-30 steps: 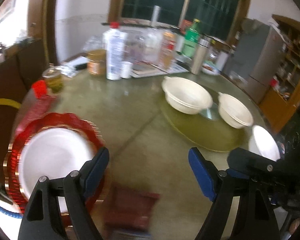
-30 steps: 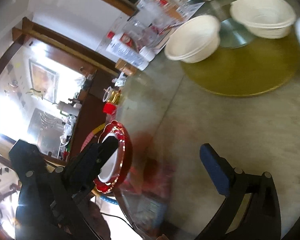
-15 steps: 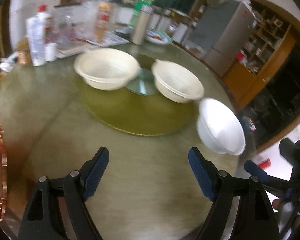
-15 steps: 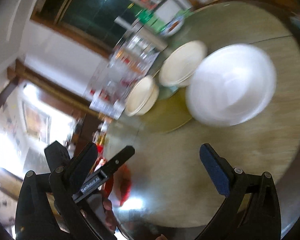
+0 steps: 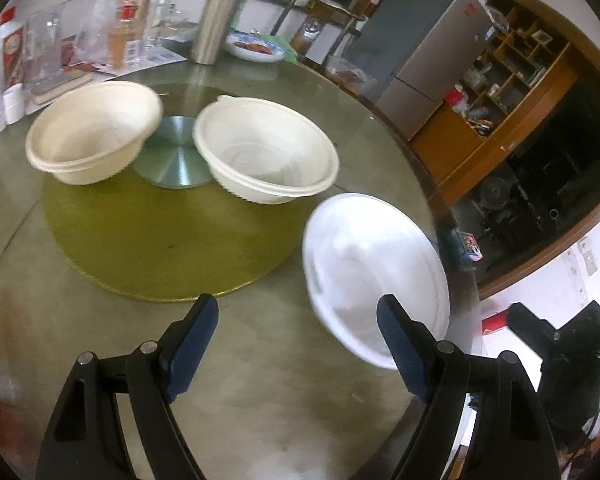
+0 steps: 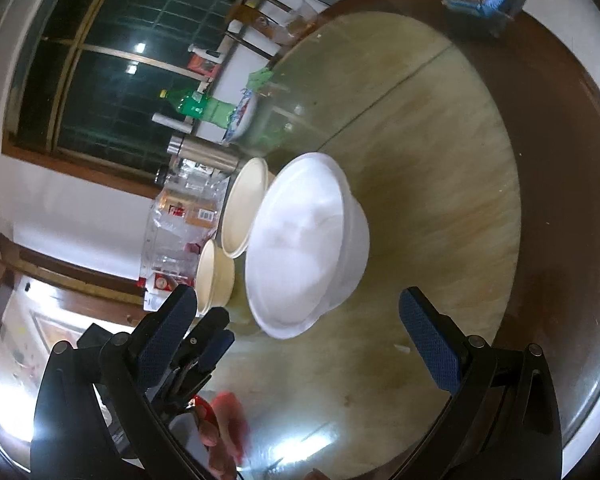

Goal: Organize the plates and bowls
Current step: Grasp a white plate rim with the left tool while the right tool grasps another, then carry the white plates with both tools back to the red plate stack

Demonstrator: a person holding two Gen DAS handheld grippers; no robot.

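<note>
We see the white bowl on the desk, at one o'clock just beyond the left tongs and at twelve o'clock ahead of the right tongs. Both tongs stand apart, empty. We judge them about equally near. The bowl is round, without a long axis. No label reads clearly.

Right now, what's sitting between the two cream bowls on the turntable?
In the left wrist view, only the turntable's bare metal hub shows between the left cream bowl and right cream bowl.

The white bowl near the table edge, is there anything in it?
Empty: the white bowl shows only its bare white inside.
</note>
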